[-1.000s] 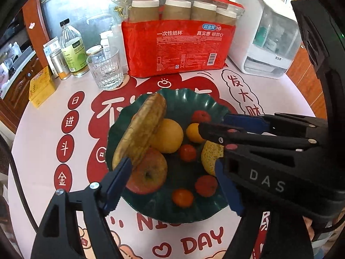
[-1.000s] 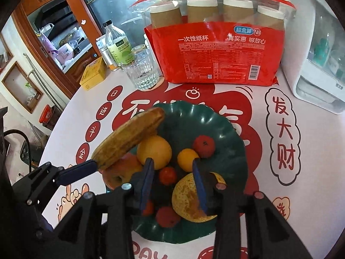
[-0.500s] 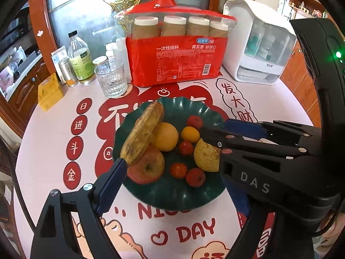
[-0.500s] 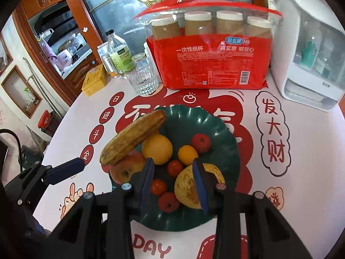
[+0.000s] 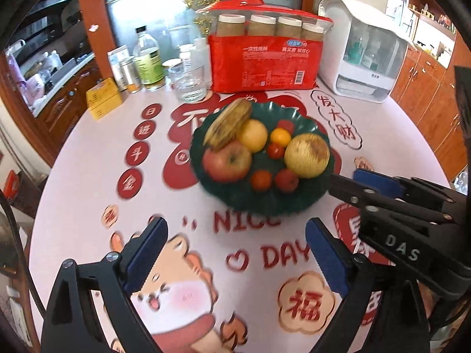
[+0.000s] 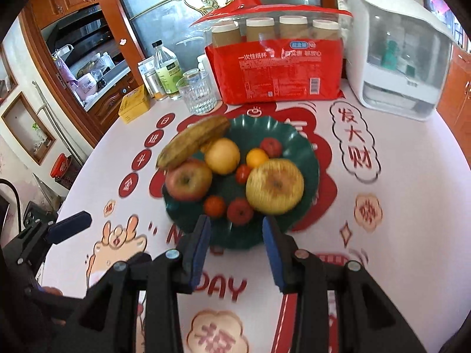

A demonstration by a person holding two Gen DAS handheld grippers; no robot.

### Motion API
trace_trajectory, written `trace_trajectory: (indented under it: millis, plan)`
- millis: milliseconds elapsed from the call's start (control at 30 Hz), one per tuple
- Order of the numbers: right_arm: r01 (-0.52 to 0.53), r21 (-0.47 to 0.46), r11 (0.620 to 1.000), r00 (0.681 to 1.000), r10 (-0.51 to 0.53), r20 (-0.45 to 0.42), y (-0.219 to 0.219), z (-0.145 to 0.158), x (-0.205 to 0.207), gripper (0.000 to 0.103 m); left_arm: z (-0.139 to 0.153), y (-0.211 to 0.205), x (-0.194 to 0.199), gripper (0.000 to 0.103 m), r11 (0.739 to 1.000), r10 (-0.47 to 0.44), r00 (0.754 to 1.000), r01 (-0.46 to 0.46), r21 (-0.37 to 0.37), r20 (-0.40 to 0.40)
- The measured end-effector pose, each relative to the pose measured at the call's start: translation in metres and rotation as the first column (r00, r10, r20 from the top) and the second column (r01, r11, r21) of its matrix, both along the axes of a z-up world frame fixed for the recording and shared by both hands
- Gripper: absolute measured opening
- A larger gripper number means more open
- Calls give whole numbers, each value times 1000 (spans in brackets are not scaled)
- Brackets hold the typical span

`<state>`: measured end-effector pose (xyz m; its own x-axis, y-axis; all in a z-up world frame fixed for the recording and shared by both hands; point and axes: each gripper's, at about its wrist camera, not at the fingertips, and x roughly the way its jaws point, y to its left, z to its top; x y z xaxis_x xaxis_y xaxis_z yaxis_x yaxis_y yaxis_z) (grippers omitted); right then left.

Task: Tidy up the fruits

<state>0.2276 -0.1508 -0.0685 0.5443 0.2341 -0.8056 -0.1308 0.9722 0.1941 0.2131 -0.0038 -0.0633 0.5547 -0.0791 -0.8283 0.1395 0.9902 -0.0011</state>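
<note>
Round table [image 5: 88, 176], printed festive cloth: carries everything, fruit gathered at its middle and household goods pushed to the far edge, presumably to keep working room. White countertop appliance [image 5: 368, 58], far right, and red pack of disposable paper cups [image 5: 265, 61], far centre: parked behind the fruit, untouched. Drinking glass [image 5: 190, 83] and bottle [image 5: 148, 58]: far left, clear of the work. Green scalloped plate [image 5: 306, 117]: the collecting point, holding all the fruit in view. Banana [image 5: 228, 125]: propped across the plate's far-left rim, leaning on the apple [image 5: 228, 163] and orange [image 5: 254, 135], likely because the plate is crowded. Pear [image 5: 307, 156]: right side, resting free. Small red and orange fruits [image 5: 260, 180]: filling gaps. Left gripper [image 5: 235, 253]: jaws just been opening, now wide, empty, short of the plate. Right gripper [image 6: 237, 232]: jaws narrow but apart, nothing between them, at the plate's near rim. Sorting looks essentially finished.
</note>
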Motion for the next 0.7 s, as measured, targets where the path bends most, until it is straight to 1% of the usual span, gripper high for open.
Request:
trace_trajectory:
  millis: [200,400,467,567,700]
  plan:
    - [33,29,999,999,-33,6,-1,8,-47,38,8,12,-41,96,1000,18,1000,-18,13,5]
    - [55,35,998,998,-55,-9,0,20,-96,39,32,26,-81,97,999,47,999,-47,-8,21]
    - [53,26,998,999,-53,-13,2,27,-113,39,42,30,-95,100,998,60,998,-60,-9,35]
    - [59,16,998,998,-58,-26,4,41,-135,40,57,34,-117,100,997,75,996,-74,-16,48]
    - [68,40,997,997,-66,-31,5,62,-163,45,72,36,-138,101,997,73,996,-72,-27,42]
